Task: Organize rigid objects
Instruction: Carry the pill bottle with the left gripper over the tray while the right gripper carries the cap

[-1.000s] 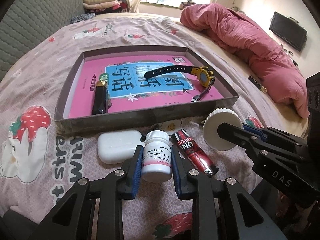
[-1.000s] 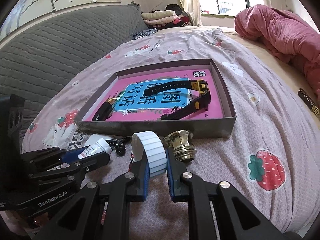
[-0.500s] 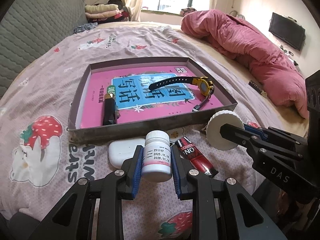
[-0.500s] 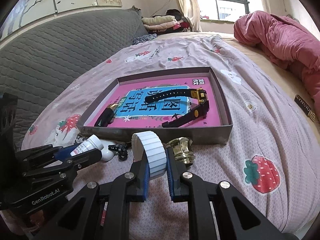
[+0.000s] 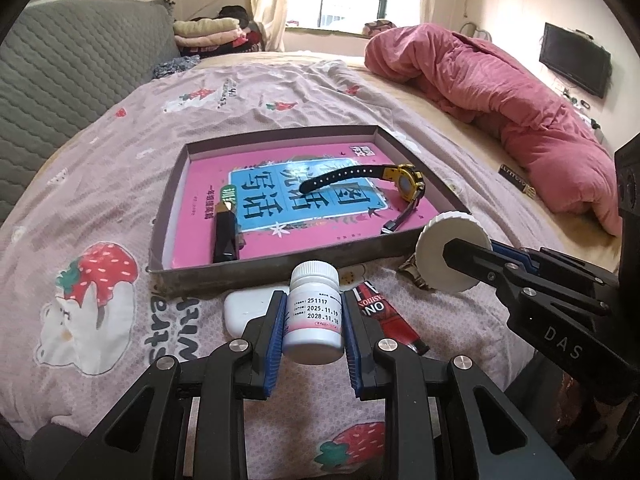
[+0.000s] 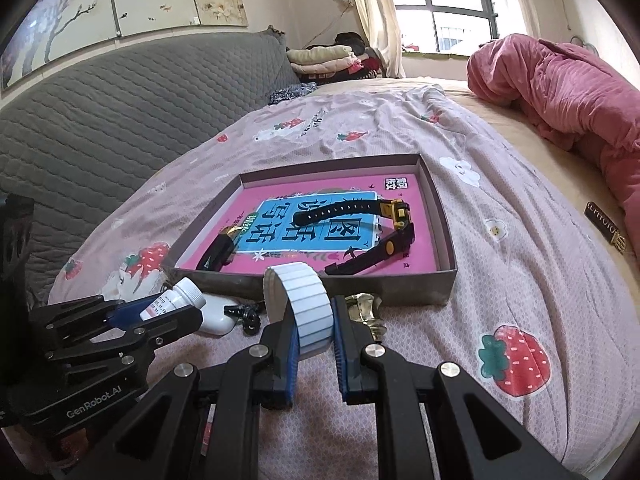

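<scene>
My left gripper (image 5: 314, 316) is shut on a white pill bottle (image 5: 314, 314) and holds it above the bedsheet, in front of the grey tray (image 5: 280, 268). My right gripper (image 6: 314, 320) is shut on a white ribbed round lid (image 6: 306, 312), also raised near the tray's front wall (image 6: 360, 284); the lid shows in the left wrist view (image 5: 452, 254). The tray holds a pink book (image 5: 304, 204), a black-and-yellow watch (image 5: 404, 184) and a black lighter (image 5: 226, 232).
On the sheet below lie a white case (image 5: 250, 310), a red tube (image 5: 384, 316), a brass knob (image 6: 364, 312) and a small black object (image 6: 246, 314). A pink duvet (image 5: 500, 104) is heaped at the right, a grey headboard (image 6: 120, 112) at the left.
Both grippers have risen and drawn back a little with the bottle and the lid still held; the tray and bed look farther away and lower.
</scene>
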